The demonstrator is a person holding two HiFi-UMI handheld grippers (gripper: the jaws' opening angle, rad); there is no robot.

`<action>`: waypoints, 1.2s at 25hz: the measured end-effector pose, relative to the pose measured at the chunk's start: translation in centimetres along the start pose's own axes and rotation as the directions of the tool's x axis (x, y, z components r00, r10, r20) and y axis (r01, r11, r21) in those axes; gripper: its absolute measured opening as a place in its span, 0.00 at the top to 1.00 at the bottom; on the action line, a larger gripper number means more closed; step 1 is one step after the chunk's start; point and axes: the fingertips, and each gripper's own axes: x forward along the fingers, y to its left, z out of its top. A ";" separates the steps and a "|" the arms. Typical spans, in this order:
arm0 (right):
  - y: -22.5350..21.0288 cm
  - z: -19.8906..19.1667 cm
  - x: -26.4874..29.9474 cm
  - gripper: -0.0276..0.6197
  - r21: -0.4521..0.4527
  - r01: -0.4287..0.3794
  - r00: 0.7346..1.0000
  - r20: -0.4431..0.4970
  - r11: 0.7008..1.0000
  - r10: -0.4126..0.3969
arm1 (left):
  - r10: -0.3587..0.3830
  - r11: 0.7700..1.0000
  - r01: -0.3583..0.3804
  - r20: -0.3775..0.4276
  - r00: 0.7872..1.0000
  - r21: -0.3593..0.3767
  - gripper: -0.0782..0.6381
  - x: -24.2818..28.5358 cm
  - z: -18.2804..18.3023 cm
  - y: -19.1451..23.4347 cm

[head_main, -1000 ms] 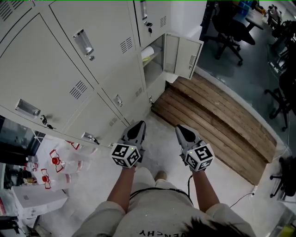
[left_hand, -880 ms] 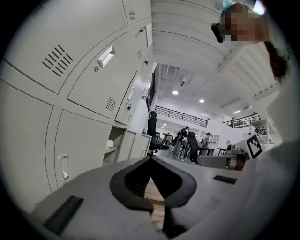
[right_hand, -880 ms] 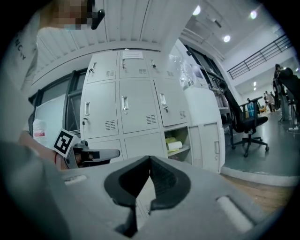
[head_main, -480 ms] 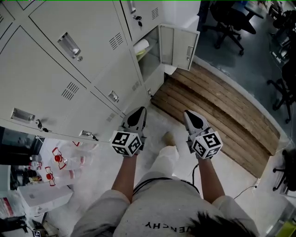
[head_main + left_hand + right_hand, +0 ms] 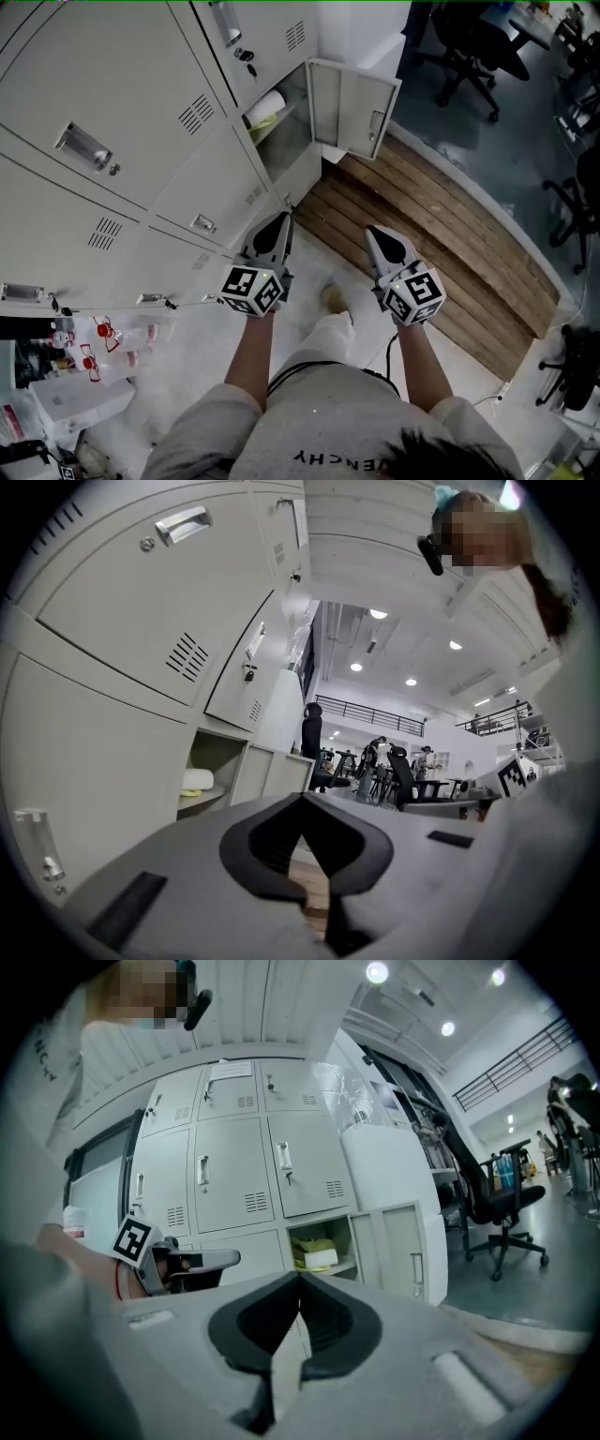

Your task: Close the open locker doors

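A bank of pale grey lockers fills the left of the head view. One low compartment stands open, its door swung out to the right; a white roll and something yellow lie inside. The same open door shows in the right gripper view, and the open compartment in the left gripper view. My left gripper is shut and empty, held in front of the lower lockers. My right gripper is shut and empty, over the floor short of the open door.
A wooden-slat platform runs diagonally right of the lockers. Office chairs stand on the dark floor beyond it. Bottles and white bags lie at the lower left by the locker base. The person's leg and shoe are between the grippers.
The view has shifted so the lockers slide left and the open door sits nearer the grippers. Both grippers stay shut, side by side. The person's leg has stepped forward.
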 end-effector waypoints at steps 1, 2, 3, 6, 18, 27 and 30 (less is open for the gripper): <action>-1.2 0.4 0.5 0.95 -0.009 -0.008 1.000 -0.005 1.000 0.008 | -0.005 1.000 0.005 0.005 1.000 0.001 0.90 1.4 0.2 -0.2; -2.4 0.9 1.1 0.95 -0.017 -0.014 1.000 -0.010 1.000 0.014 | -0.009 1.000 0.009 0.010 1.000 -0.001 0.90 2.7 0.5 -0.2; -3.6 1.4 1.7 0.95 -0.023 -0.019 1.000 -0.015 1.000 0.019 | -0.009 1.000 0.010 0.013 1.000 -0.003 0.90 4.0 0.7 -0.2; -6.8 2.8 3.6 0.95 -0.035 -0.037 0.999 -0.029 0.999 0.036 | -0.004 1.000 0.004 0.016 1.000 -0.009 0.90 7.6 1.3 0.0; -16.4 5.6 9.2 0.95 -0.043 -0.055 0.996 -0.072 0.998 0.052 | 0.025 0.999 -0.025 -0.002 1.000 -0.030 0.90 18.3 3.0 1.5; -22.4 7.4 12.7 0.94 -0.065 -0.133 0.986 -0.108 0.989 0.125 | 0.132 0.990 -0.131 0.010 0.991 -0.046 0.90 22.2 2.8 2.3; -24.5 8.1 14.6 0.93 -0.094 -0.180 0.978 -0.126 0.979 0.168 | 0.184 0.981 -0.182 0.030 0.982 -0.061 0.90 23.9 2.8 2.5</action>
